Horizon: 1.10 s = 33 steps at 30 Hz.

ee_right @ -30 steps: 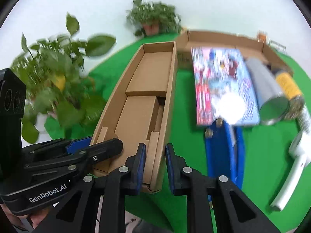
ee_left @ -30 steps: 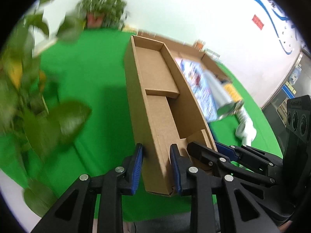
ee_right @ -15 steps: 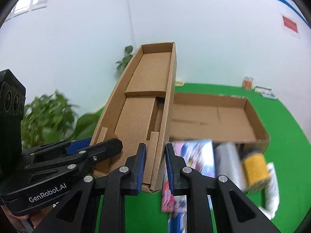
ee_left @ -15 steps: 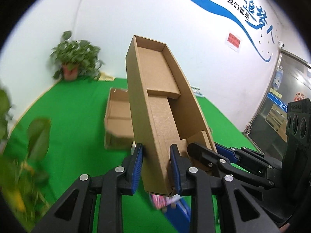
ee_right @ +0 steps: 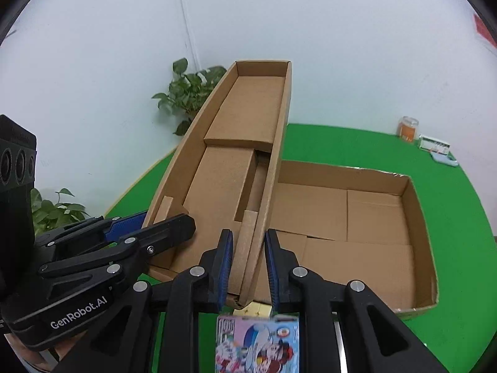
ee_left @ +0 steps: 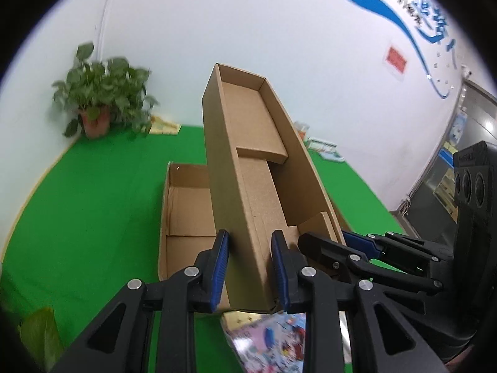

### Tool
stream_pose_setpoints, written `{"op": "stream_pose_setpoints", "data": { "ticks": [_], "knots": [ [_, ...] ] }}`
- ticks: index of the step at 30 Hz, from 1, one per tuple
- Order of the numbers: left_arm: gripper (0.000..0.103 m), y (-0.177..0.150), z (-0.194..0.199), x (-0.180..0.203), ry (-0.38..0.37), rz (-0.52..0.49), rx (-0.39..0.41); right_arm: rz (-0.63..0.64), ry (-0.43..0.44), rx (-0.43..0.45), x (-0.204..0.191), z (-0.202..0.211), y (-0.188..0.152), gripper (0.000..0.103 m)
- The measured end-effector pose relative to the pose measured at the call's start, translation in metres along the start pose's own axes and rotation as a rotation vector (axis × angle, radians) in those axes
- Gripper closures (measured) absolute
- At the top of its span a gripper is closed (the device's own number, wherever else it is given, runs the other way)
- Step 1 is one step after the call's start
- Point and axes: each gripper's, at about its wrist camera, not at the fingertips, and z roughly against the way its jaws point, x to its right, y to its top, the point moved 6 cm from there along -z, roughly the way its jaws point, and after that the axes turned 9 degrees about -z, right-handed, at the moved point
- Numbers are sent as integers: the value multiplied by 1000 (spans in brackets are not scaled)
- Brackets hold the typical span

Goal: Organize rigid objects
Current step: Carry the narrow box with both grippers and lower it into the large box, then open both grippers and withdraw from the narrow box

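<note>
The narrow cardboard tray [ee_left: 257, 168] is in the air above the green desk [ee_left: 93, 205], tilted so that its far end rises toward the wall, with its inner flaps showing and nothing in it. Both tools carry it by its near end: the left tool [ee_left: 250, 264] is clenched on the tray's left side wall, and the right tool [ee_right: 247, 264] is clenched on its right side wall.

Below and beyond the tray lies a wide open cardboard box [ee_right: 357, 217] on the desk, near the far edge, and as far as the views show it holds nothing. Just under the tools, toward the near edge, a colourful printed book [ee_right: 257, 342] lies flat on the desk, with a small pale block [ee_right: 251, 309] just beyond it.

Judged from this, the organizing is at an early stage: the wide box is unfilled, the tray is not yet set down, and the book and whatever else lies out of view are not yet packed. A potted plant [ee_left: 99, 105] stands at the far left corner, and a small orange jar [ee_right: 408, 129] stands near the far right edge.
</note>
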Motion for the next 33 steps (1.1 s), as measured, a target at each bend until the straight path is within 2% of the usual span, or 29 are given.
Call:
{"op": "stream_pose_setpoints", "data": {
  "ticks": [4,11,17,23,27,30,32,33],
  "knots": [
    [76,-7,-34,-24,34,12,-80,-30,35,-101,7,-61,8,84],
    [77,-44,-99,-66,63,79,-239,-119,75,-288,15,-162,-20,84],
    [78,-69,-128,-77,80,78,-321,-173,70,-378,22,-210,-44,85],
    [79,-77,-131,-82,113,66,-344,-216,80,-419,31,-231,-57,85],
    [80,-72,-126,-83,148,46,-336,-223,78,-456,24,-246,-66,84],
    [80,-72,-114,-83,138,51,-317,-249,108,-473,18,-254,-67,79],
    [80,-72,-102,-81,129,51,-287,-231,117,-470,11,-255,-66,70],
    [80,-73,-98,-80,124,50,-275,-224,121,-464,8,-254,-65,68]
  ]
}}
